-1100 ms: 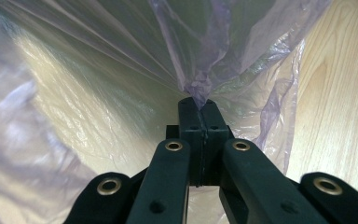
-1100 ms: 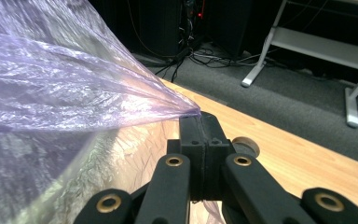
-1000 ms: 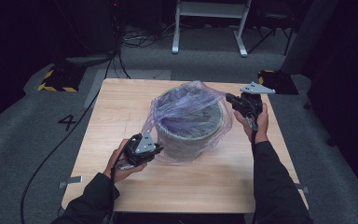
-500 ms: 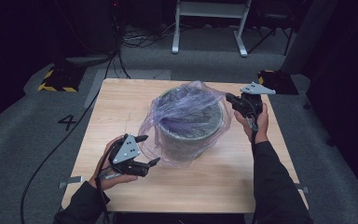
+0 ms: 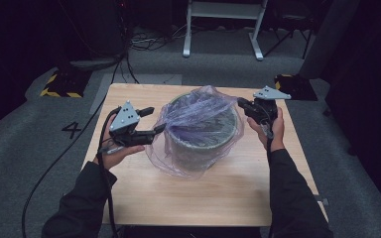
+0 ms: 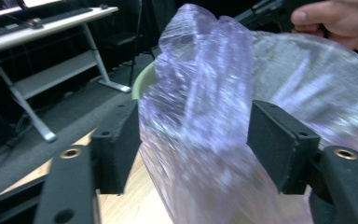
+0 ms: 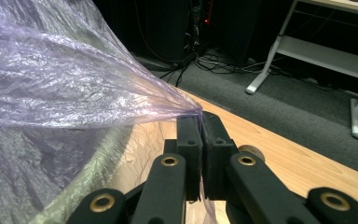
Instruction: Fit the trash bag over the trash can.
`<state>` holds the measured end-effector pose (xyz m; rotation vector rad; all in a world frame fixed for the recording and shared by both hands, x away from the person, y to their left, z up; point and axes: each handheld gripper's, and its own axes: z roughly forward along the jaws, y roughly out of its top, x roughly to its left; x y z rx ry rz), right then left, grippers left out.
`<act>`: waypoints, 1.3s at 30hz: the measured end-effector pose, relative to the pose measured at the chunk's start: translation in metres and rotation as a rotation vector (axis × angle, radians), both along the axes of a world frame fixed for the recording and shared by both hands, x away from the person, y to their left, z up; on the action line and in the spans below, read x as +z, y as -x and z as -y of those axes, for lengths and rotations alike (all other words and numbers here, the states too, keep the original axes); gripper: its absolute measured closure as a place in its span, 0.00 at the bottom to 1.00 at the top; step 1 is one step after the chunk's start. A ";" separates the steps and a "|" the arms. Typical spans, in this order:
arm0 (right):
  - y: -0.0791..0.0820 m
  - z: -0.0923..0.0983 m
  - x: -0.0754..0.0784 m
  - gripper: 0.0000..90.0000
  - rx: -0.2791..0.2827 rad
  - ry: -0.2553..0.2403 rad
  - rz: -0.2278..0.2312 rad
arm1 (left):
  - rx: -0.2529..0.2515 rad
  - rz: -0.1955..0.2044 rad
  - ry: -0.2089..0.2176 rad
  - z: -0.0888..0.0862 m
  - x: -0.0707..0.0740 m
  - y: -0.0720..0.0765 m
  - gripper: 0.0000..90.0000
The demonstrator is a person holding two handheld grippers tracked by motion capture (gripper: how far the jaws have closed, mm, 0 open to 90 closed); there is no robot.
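The purple plastic bag is draping over the round bin in the middle of the table, between your two tools. Your right gripper is clamping a pinch of the bag's edge tight between its pads, anchoring that side so the film is pulling taut away from it across the rim. Your left gripper has just been narrowing its jaws, yet they are standing apart with a bunched fold of bag between them, the pads not pressing, likely so you are lining up a fresh bite on the near side.
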<state>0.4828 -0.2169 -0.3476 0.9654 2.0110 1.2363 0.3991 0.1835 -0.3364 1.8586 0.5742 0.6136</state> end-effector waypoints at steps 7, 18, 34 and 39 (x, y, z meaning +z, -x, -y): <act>-0.001 -0.002 -0.001 0.99 0.017 0.008 0.013 | 0.022 -0.006 -0.048 0.009 -0.007 -0.027 0.69; -0.004 -0.006 -0.001 0.99 0.037 0.030 0.010 | 0.077 -0.008 -0.025 0.007 -0.015 -0.050 1.00; -0.033 -0.007 -0.020 0.99 -0.015 0.022 -0.114 | 0.160 -0.106 0.022 0.016 -0.037 -0.100 1.00; -0.042 -0.003 -0.031 0.99 -0.015 -0.015 -0.176 | 0.168 -0.176 0.037 0.017 -0.050 -0.112 1.00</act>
